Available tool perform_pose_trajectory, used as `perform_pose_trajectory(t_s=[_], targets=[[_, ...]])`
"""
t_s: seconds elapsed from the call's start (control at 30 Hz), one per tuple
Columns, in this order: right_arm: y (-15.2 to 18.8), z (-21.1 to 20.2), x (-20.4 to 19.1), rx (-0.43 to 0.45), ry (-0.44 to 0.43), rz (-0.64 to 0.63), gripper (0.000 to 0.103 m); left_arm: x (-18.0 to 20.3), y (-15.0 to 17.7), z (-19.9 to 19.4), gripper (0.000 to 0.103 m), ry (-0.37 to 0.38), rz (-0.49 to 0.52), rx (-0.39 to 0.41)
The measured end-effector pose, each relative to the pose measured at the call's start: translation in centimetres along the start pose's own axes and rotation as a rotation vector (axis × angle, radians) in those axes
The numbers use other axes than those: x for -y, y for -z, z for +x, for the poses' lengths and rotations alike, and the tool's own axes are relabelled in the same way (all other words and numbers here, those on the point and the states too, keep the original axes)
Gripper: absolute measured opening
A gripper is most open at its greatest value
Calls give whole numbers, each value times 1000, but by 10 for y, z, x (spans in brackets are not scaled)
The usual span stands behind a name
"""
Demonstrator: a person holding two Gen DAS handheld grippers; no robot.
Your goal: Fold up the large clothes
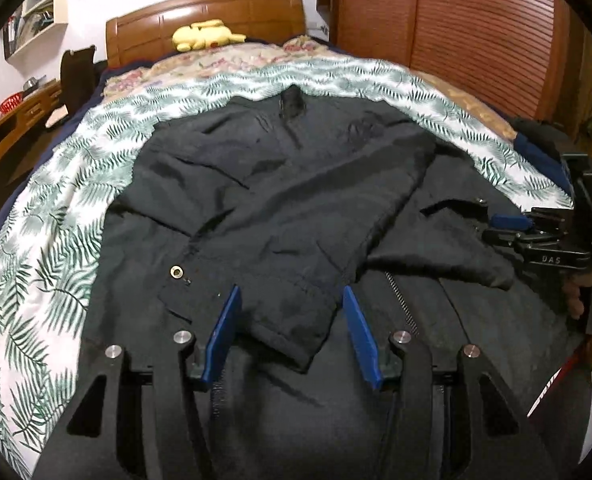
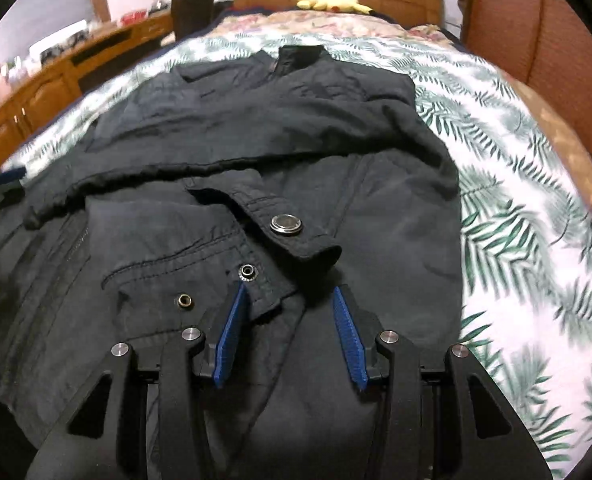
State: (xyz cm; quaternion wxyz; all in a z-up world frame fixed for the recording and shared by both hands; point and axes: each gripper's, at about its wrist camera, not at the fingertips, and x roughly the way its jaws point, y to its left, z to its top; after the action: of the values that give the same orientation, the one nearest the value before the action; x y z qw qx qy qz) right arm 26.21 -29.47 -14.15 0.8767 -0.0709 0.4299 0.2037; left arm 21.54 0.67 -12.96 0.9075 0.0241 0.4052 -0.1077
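- The black jacket [image 1: 280, 208] is spread out on the bed, collar pointing at the headboard [image 1: 204, 24], lying on the leaf-print blanket [image 1: 56, 248].
- Both sleeves look folded in over the chest already. One sleeve [image 1: 296, 272] runs diagonally down toward the hem, and the other crosses the body in the right camera's view (kind of rumpled, not a crisp fold).
- A pocket flap [image 2: 288, 220] with a silver snap is flipped open, and there are loose snaps near the bottom edge.
- Left gripper [image 1: 292, 334]: blue fingers [image 1: 224, 332] spread apart, nothing between them, hovering just over the sleeve cuff near the hem.
- Right gripper [image 2: 292, 336]: also spread open and empty, hanging above the lower front of the jacket by the snaps. In the left camera you can see it from the side, off by the jacket's right edge.
- Progress guess: sleeves are in, so the first stage looks done. What's left is probably folding the body over, hem up toward the collar, maybe halving it again (it's a big jacket).
- Both claws sitting low by the hem would fit that next fold, but nothing is gripped yet.
- Farther out: a yellow plush toy [image 1: 204, 34] by the headboard, a wooden desk [image 2: 56, 76] on one side, a wardrobe [image 1: 456, 20] on the other.
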Motion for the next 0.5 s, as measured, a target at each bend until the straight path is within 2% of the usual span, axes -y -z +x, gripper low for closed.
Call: perform_pose_trajectory(t_s=[0.17, 0.33, 0.5], targets=[[5, 3, 7, 21, -54, 40, 51, 1, 6, 7, 52, 3, 8, -33], [9, 2, 2, 47, -33, 16, 51, -5, 9, 6, 52, 2, -2, -33], [11, 2, 0, 70, -16, 0, 52, -12, 12, 8, 31, 4, -7, -53]])
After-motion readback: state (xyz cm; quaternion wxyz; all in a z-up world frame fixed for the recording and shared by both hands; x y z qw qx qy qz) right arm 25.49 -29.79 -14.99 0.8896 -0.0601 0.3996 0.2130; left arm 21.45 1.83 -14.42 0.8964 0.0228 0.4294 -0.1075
